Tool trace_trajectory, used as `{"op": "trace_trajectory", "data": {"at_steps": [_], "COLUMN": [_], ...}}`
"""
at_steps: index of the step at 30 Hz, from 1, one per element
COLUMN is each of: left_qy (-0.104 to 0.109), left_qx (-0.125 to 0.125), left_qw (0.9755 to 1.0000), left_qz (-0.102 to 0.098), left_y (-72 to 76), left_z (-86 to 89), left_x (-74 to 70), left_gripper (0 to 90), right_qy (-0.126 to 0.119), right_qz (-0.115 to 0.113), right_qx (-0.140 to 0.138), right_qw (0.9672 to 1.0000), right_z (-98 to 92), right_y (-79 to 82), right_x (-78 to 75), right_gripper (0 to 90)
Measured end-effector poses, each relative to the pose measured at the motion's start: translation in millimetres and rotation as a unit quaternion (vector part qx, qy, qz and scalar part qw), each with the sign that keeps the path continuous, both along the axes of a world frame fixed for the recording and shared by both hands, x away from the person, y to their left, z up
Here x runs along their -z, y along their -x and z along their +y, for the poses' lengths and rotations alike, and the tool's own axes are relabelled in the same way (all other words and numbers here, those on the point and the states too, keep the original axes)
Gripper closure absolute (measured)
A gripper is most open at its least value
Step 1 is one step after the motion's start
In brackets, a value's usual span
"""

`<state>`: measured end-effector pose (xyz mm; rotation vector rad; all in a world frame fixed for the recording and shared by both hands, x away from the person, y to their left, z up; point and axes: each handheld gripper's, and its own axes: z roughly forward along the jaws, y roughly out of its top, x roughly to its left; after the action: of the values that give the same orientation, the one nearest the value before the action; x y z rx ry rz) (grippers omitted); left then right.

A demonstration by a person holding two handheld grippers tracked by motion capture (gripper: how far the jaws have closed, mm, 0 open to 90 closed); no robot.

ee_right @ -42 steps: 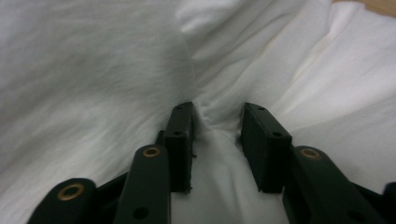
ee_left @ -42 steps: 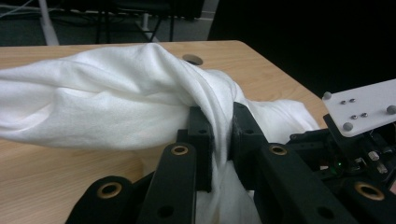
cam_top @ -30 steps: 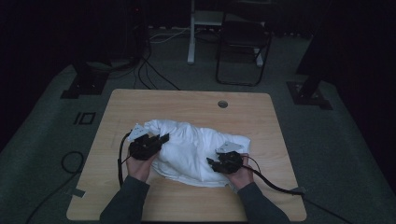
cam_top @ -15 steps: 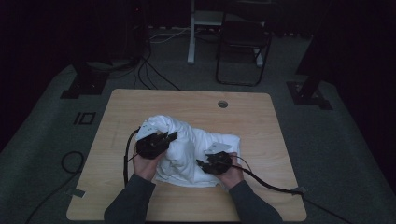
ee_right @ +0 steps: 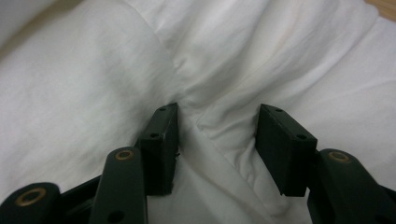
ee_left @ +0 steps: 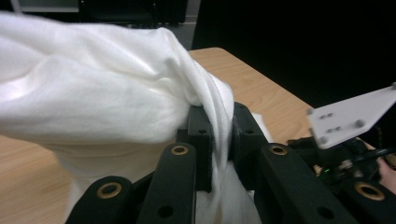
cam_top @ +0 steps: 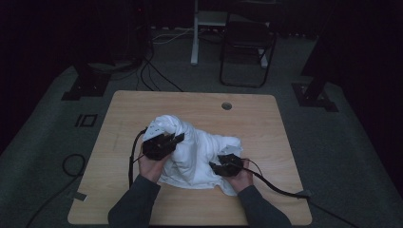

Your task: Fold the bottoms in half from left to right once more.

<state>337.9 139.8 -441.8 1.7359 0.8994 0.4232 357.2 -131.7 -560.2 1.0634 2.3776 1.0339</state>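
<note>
Cloth [cam_top: 197,152], white and bunched, lies in a rumpled heap near the middle of the wooden tabletop [cam_top: 266,121], a little toward the person's edge. Seen from the high view, the left gripper [cam_top: 175,138] sits at the cloth's left end, where the fabric rises into a raised hump. In the left gripper view, the left gripper [ee_left: 220,135] has its jaws drawn close together on a pinched fold of the cloth [ee_left: 102,98], the fabric squeezed between the pads and billowing up above them.

The right gripper [cam_top: 215,165] is at the cloth's near right part, low on the fabric, with the person's right hand [cam_top: 241,176] behind it. In the right gripper view, the right gripper [ee_right: 217,140] stands about half open and its jaws have just been closing; a ridge of wrinkled cloth [ee_right: 219,70] runs between the two pads, which do not yet press on it from both sides. The left pad touches the ridge's flank, while the right pad stands just beside it.

A round hole [cam_top: 226,105] in the tabletop lies beyond the cloth, well apart from it.
</note>
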Motion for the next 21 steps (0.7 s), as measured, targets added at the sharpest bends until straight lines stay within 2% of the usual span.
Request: {"op": "trace_trajectory", "data": {"at_steps": [2, 3, 4, 5, 6, 7, 8, 9, 11, 13, 15, 18, 21], "left_qy": [-0.002, -0.007, -0.007, -0.010, -0.012, -0.014, -0.017, -0.018, -0.020, -0.021, -0.021, -0.030, -0.024], "left_qx": [0.002, 0.006, 0.006, 0.008, 0.010, 0.011, 0.013, 0.013, 0.014, 0.015, 0.019, 0.028, 0.041], "left_qw": [1.0000, 1.0000, 1.0000, 0.9999, 0.9999, 0.9998, 0.9998, 0.9997, 0.9997, 0.9997, 0.9996, 0.9992, 0.9988], "left_qz": [0.000, 0.001, 0.001, 0.004, 0.005, 0.004, 0.004, 0.004, 0.004, 0.004, 0.003, 0.000, -0.004], "left_y": [-0.7, -2.3, -2.3, -3.6, -3.8, -3.8, -3.7, -3.6, -3.7, -3.3, -2.0, 2.4, 5.6], "left_z": [-3.1, -7.3, -7.3, -11.1, -12.9, -13.7, -14.5, -15.0, -16.1, -17.7, -20.2, -27.6, -33.9], "left_x": [0.2, 1.6, 1.6, 3.6, 4.6, 5.0, 5.4, 5.6, 5.9, 5.7, 4.9, 2.0, -1.0], "left_gripper": [81.8, 81.8, 81.8, 81.8, 81.8, 81.8, 81.8, 81.8, 81.8, 81.8, 81.8, 81.9, 81.9], "right_qy": [-0.001, 0.000, 0.011, 0.019, 0.017, 0.000, -0.014, -0.026, -0.011, 0.003, 0.005, 0.011, 0.006], "right_qz": [0.000, 0.002, 0.000, -0.001, -0.006, -0.007, -0.011, -0.019, -0.020, -0.003, 0.005, 0.004, 0.010], "right_qx": [-0.003, -0.013, -0.037, -0.048, -0.053, -0.055, -0.054, -0.041, -0.013, 0.004, 0.007, 0.009, 0.005], "right_qw": [1.0000, 0.9999, 0.9993, 0.9987, 0.9984, 0.9984, 0.9984, 0.9986, 0.9997, 1.0000, 1.0000, 0.9999, 0.9999], "right_z": [5.2, 12.1, 20.3, 21.8, 20.6, 14.4, 8.8, -1.5, -14.8, -21.9, -20.6, -14.3, -8.6], "right_y": [-0.9, -2.2, -2.6, -2.2, -1.9, -1.2, -0.6, 0.4, -0.1, -2.6, -3.7, -5.6, -9.5], "right_x": [0.0, -0.5, -2.9, -5.6, -8.2, -13.3, -16.1, -19.3, -17.7, -8.7, -0.2, -0.9, -0.8], "right_gripper": [48.7, 48.7, 47.5, 45.9, 44.3, 43.3, 43.3, 43.5, 43.1, 43.3, 43.4, 43.9, 44.1]}}
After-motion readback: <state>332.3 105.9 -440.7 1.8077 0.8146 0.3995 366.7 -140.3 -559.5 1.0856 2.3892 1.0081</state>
